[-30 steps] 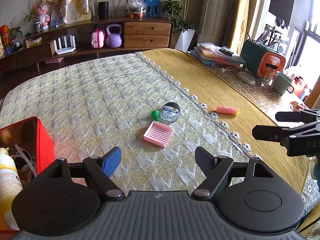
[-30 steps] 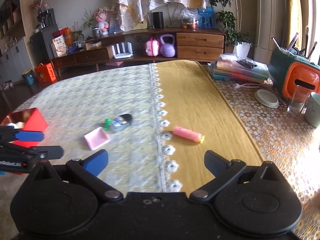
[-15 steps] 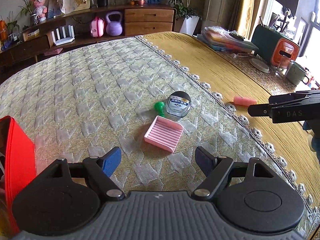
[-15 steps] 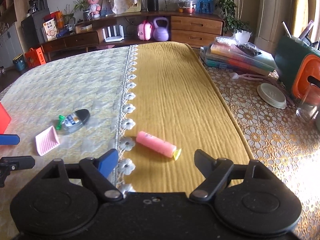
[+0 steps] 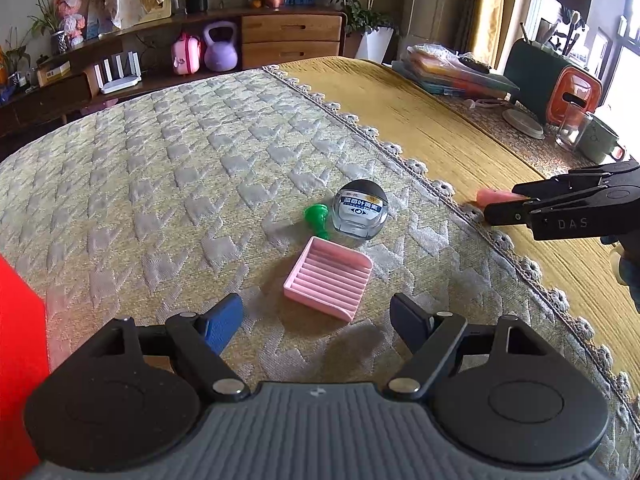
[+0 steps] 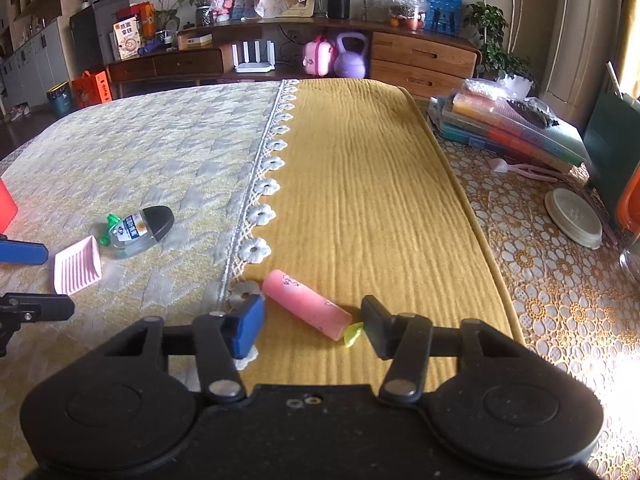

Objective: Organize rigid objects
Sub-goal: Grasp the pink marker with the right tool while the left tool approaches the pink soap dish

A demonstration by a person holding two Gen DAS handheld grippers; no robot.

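Right gripper [image 6: 312,326] now closing — pink tube [image 6: 306,305] between

On the cloth lie one pink ridged tray [image 5: 328,280], one small glass bottle [image 5: 360,212] with a black cap, one green peg [image 5: 316,216] and one pink tube [image 6: 306,304]. At the left frame edge stands one red box [image 5: 20,360].
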